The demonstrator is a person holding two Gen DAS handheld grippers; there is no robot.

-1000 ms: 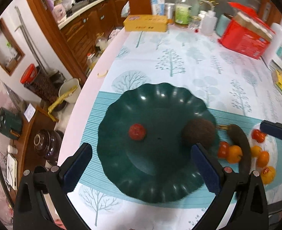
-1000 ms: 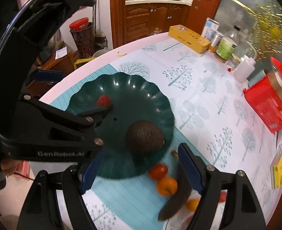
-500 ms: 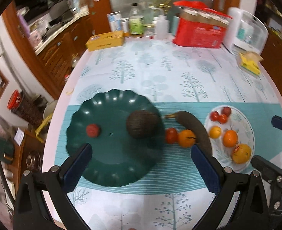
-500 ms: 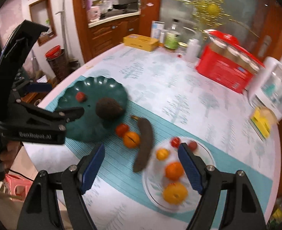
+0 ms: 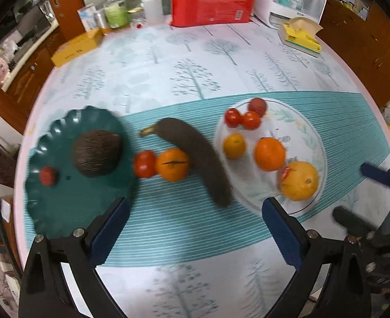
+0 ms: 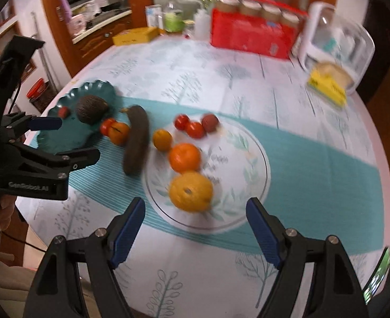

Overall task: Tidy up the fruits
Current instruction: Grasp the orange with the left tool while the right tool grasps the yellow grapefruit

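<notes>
Red box [image 5: 210,1], yellow carton [image 5: 77,49], tissue pack [image 5: 301,35] at table's far edge.

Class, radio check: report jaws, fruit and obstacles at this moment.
Left gripper and right gripper: jaws open, empty, above the table. Dark banana, tomato, orange loose on cloth between green plate and white plate. Nothing blocking.

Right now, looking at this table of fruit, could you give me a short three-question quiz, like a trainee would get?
1. True or false: the brown banana lies on the green plate.
2. How many pieces of fruit sit on the clear glass plate?
3. Is the left tool A) open and empty, or B) shut on a tomato?

Key: 1. False, it lies on the cloth between the two plates. 2. Six. 3. A.
</notes>
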